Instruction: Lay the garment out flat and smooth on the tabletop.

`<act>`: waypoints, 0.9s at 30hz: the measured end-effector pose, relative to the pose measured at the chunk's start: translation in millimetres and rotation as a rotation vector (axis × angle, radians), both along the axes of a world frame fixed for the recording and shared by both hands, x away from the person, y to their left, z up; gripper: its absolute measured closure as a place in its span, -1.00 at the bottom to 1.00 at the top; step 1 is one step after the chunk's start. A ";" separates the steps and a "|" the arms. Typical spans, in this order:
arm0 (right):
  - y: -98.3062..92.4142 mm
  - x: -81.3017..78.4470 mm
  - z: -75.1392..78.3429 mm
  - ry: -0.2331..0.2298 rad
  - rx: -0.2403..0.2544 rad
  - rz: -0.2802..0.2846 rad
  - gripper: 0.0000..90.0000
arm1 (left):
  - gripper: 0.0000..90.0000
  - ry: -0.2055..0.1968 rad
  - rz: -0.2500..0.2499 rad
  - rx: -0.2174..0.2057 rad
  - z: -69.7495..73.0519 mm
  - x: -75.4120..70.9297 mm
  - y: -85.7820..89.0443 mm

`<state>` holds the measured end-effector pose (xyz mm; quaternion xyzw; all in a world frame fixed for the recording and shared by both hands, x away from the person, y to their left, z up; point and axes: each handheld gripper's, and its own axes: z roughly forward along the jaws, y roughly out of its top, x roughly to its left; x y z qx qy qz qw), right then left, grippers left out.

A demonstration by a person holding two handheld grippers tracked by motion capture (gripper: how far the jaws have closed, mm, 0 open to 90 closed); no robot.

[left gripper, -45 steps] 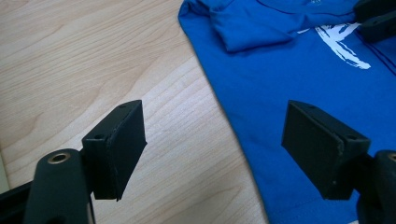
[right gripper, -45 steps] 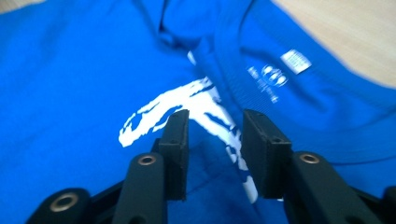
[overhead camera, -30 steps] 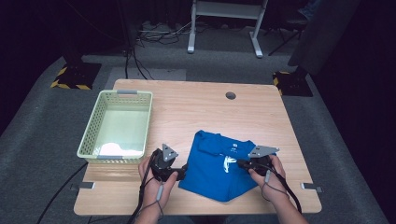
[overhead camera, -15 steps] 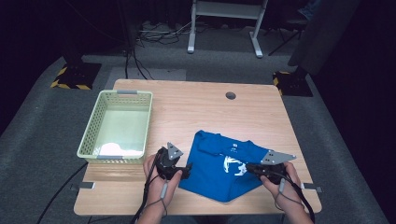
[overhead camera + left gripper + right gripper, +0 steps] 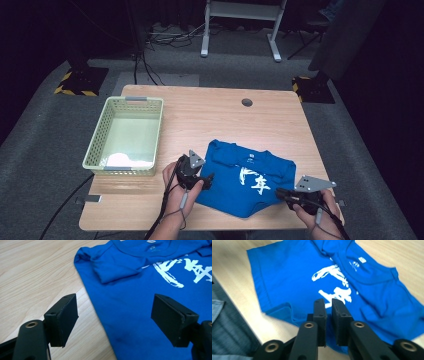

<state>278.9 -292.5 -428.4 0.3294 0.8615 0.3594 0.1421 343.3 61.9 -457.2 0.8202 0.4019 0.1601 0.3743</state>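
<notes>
While the blue T-shirt (image 5: 247, 177) lies print-up at the table's (image 5: 210, 117) near edge, folding looks barely begun | left sleeve tucked in, hem rumpled | left gripper (image 5: 115, 317) jaws wide, straddling shirt's side edge, nothing held | right gripper (image 5: 328, 315) jaws nearly closed, cannot tell if cloth pinched | basket (image 5: 97, 150) apart, left

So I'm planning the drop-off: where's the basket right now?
In the high view the pale green basket sits on the table's left half, left of the blue T-shirt and just beyond the left gripper.
</notes>
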 end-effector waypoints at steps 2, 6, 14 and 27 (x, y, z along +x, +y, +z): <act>-5.0 -5.8 0.6 0.004 0.002 -0.016 0.72 | -0.53 0.001 -0.007 0.004 0.3 1.7 -2.8; -12.4 -11.7 1.3 0.011 0.013 -0.055 0.46 | -0.53 0.001 -0.016 0.004 -0.4 5.0 -7.4; -22.4 -12.9 -2.8 -0.021 0.031 -0.133 0.24 | -0.53 0.011 -0.048 0.010 -4.4 11.9 -19.8; -22.8 14.2 -44.3 0.004 -0.001 -0.204 0.01 | -0.39 0.120 -0.100 0.098 -28.9 20.9 -27.6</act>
